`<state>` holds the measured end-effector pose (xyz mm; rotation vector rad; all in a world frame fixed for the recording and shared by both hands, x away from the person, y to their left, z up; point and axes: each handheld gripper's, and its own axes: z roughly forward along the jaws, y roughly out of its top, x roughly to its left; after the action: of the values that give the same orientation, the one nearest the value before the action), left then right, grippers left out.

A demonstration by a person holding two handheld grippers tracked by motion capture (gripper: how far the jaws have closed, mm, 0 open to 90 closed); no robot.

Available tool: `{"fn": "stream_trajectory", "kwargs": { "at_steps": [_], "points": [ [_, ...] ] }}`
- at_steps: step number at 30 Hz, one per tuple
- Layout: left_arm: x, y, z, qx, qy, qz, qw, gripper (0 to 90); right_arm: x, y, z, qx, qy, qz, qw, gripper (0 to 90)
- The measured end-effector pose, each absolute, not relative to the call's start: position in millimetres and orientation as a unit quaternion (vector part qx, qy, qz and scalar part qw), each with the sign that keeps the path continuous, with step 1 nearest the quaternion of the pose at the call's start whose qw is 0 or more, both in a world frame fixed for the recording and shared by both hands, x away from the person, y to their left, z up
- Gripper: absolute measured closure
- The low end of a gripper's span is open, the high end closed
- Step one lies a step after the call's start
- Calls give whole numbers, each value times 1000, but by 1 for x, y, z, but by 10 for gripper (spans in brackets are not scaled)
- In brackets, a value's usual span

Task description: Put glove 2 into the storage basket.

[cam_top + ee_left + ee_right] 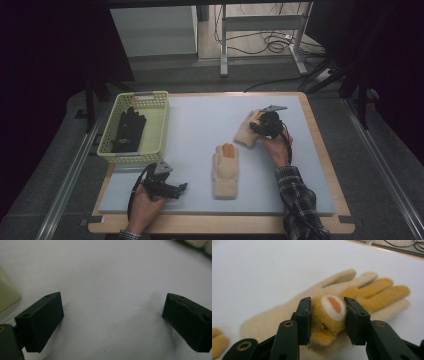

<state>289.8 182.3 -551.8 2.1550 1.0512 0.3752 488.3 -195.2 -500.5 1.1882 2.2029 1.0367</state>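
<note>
Right gripper (327,315) clamps the far glove's (367,292) plush patch, apparently a bear face; left gripper (112,317) rests released on the mat (107,270).

Far glove (287,315): cream fleece, mustard-orange fingers, mustard animal-face patch with white muzzle, salmon-orange centre. Near glove (225,172): same cream, orange fingertips. Basket (159,120): pale yellow-green lattice plastic. Glove in basket (128,131): plain black. Mat (200,125): pale bluish-white, unpatterned. Surface (320,145) edge: light wood tone. Right hand-held gripper (327,321): black jaws, brass-coloured rivets. Left hand-held gripper (112,322): matte black jaws. Sleeve (300,205): dark plaid, light lines. Floor (380,175): grey.
</note>
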Motion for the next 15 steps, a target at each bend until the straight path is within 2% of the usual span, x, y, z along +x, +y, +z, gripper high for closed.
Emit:
{"fn": "stream_trajectory", "kwargs": {
  "at_steps": [7,9,13,15],
  "points": [
    [291,183,-552,829,411,142,353,46,465,-208,-475,406,803,387,203,588],
    [290,182,-552,829,410,143,351,45,464,-213,-465,412,806,389,171,588],
    [291,183,-552,829,410,140,353,42,449,-216,-449,392,823,370,180,588],
    [291,183,-552,829,410,140,354,43,443,-220,-446,392,819,383,169,588]
  ]
}}
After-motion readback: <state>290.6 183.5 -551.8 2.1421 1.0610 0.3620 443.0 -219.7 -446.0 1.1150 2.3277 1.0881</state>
